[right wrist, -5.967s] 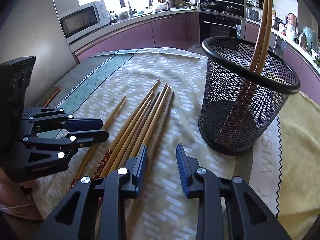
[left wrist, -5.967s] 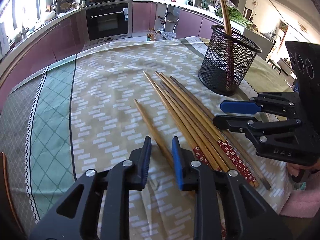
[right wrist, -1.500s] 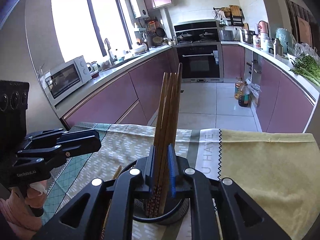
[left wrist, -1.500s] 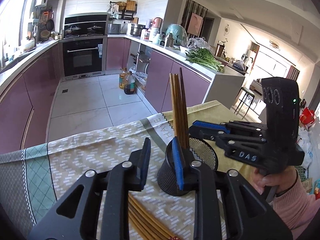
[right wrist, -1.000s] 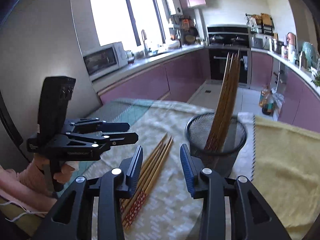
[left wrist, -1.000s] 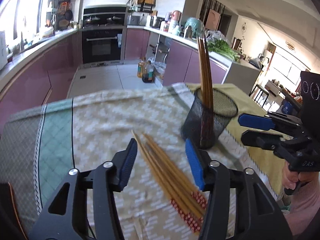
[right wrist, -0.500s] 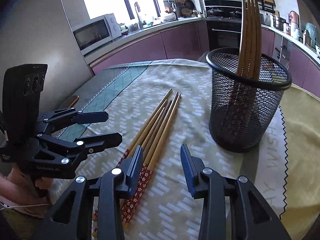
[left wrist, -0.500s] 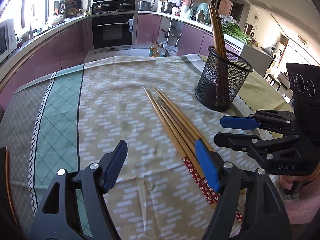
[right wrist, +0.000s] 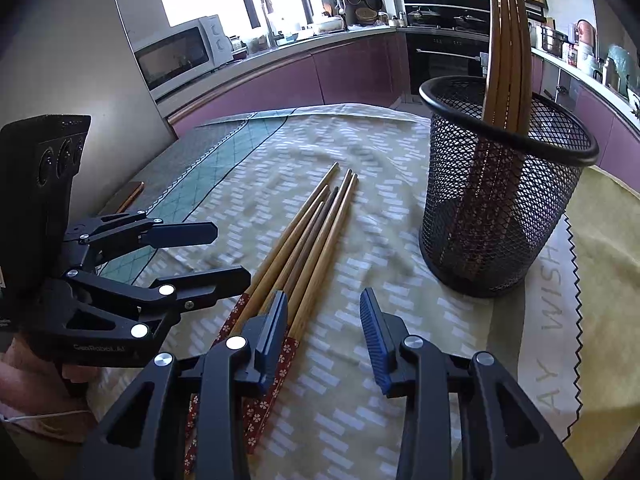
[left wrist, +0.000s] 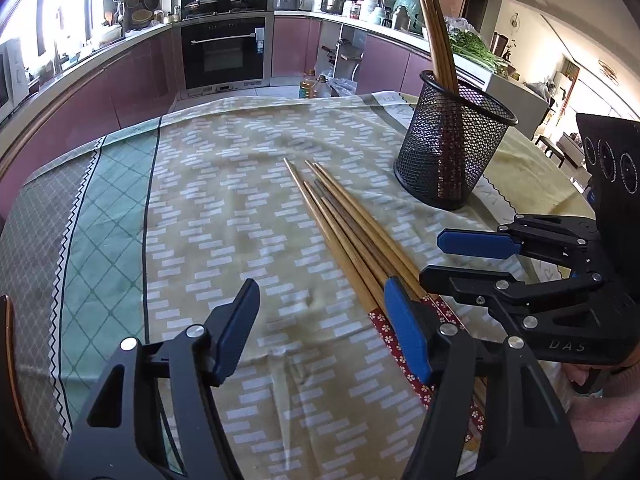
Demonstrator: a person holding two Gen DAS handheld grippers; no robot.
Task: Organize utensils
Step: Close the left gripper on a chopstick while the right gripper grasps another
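Several wooden chopsticks (left wrist: pixel 344 232) (right wrist: pixel 308 240) with red flowered ends lie side by side on the patterned tablecloth. A black mesh basket (left wrist: pixel 452 152) (right wrist: pixel 500 208) stands upright beyond them, and several chopsticks (left wrist: pixel 438 40) (right wrist: pixel 506 40) lean in it. My left gripper (left wrist: pixel 320 292) (right wrist: pixel 230 254) hovers low over the near ends of the bundle. Its jaws are closing, with nothing gripped between them. My right gripper (right wrist: pixel 324 298) (left wrist: pixel 436 258) is open and empty just right of the bundle, its left finger over the flowered ends.
The tablecloth (left wrist: pixel 224 208) has a green checked band on the left. A phone-like flat object (right wrist: pixel 128 196) lies near the table's far left edge. A person's hand in a pink sleeve (left wrist: pixel 600 408) holds the right gripper. Kitchen counters and an oven stand behind.
Both grippers have come down from the basket's rim to just above the loose chopsticks. The left jaws stand wider than a second ago. More chopsticks stand in the basket than six seconds ago.
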